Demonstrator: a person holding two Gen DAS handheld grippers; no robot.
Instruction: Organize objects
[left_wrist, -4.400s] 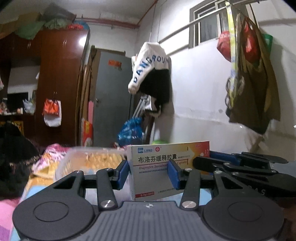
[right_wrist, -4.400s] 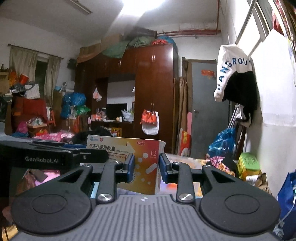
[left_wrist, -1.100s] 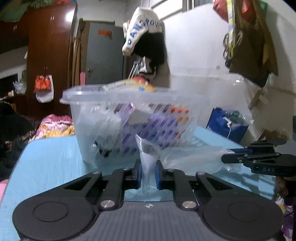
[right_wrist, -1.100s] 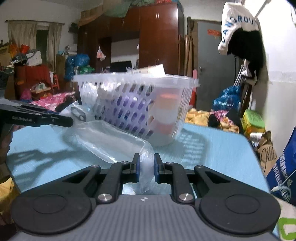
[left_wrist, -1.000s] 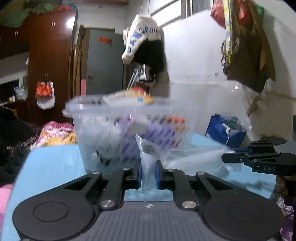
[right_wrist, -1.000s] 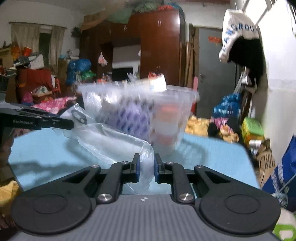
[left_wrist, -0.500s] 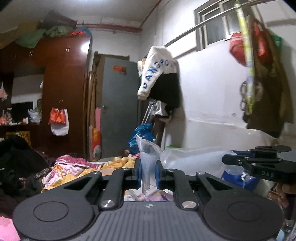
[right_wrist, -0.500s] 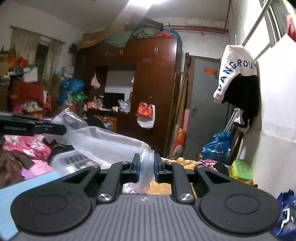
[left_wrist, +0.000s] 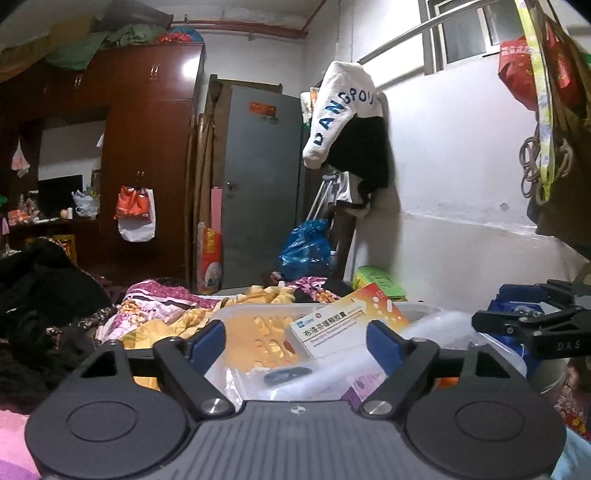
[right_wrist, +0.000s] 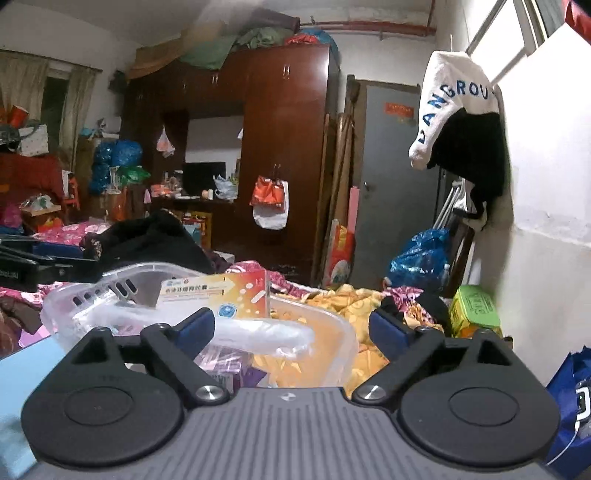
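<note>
My left gripper (left_wrist: 295, 341) fills the bottom of its view, its jaws spread wide and holding nothing. Between the blue pads (left_wrist: 208, 338) I see the clear basket (left_wrist: 498, 345) at lower centre, its near wall hidden behind the gripper body. In the basket a box (left_wrist: 347, 326) with blue Chinese print leans up at centre, and a clear bag (left_wrist: 332, 376) lies across the contents below it. A dark small thing inside the bag is too blurred to name. At the right edge of this view, my right gripper (left_wrist: 532, 326) shows only from the side, cut off by the frame.

In the right wrist view, my right gripper (right_wrist: 291, 328) is likewise wide open and empty. The basket (right_wrist: 343, 332) sits at lower centre left, with the box (right_wrist: 218, 293) standing above its rim and the bag (right_wrist: 258, 334) draped inside, its end close to my left pad (right_wrist: 195, 326); I cannot tell whether they touch. Purple items beneath the bag are hard to make out. A strip of blue table (right_wrist: 22, 365) shows at lower left. My left gripper (right_wrist: 37, 267) pokes in from the left edge, mostly cut off.
</note>
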